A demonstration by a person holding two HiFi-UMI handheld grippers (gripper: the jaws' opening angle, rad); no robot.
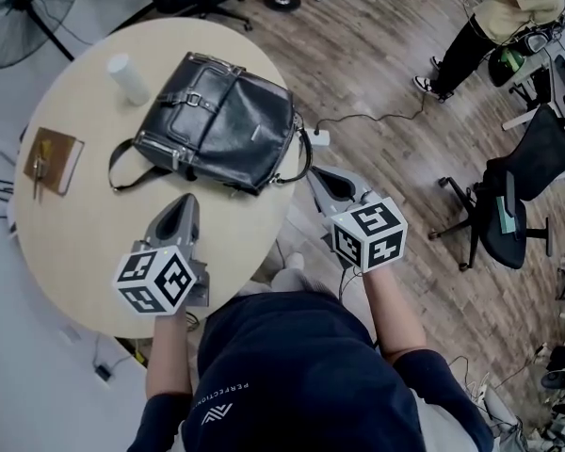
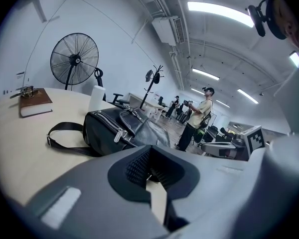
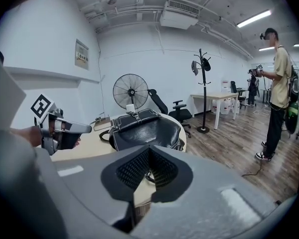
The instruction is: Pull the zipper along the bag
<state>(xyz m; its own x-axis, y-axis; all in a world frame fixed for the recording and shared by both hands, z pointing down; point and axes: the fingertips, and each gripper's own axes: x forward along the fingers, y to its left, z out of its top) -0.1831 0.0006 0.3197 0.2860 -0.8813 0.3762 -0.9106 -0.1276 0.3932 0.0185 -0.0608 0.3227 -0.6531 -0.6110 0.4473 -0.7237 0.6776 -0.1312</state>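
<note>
A black leather bag (image 1: 217,121) lies on the round beige table (image 1: 85,243), with its strap looped out to the left. My left gripper (image 1: 184,205) is over the table just short of the bag's near edge, shut and empty. My right gripper (image 1: 322,179) hangs past the table's right rim, beside the bag's right end, shut with nothing in it. In the left gripper view the bag (image 2: 122,128) is ahead of the closed jaws (image 2: 149,171), and a silver zipper pull (image 2: 119,133) shows on its front. The right gripper view shows the bag (image 3: 144,128) ahead, with the left gripper (image 3: 55,128) to its left.
A white cylinder (image 1: 129,78) stands behind the bag, and a brown book (image 1: 52,158) lies at the table's left. A floor fan (image 1: 28,8) is beyond the table. A cable and plug (image 1: 320,137) run off the right rim. Office chairs (image 1: 518,196) and a person (image 1: 499,17) are to the right.
</note>
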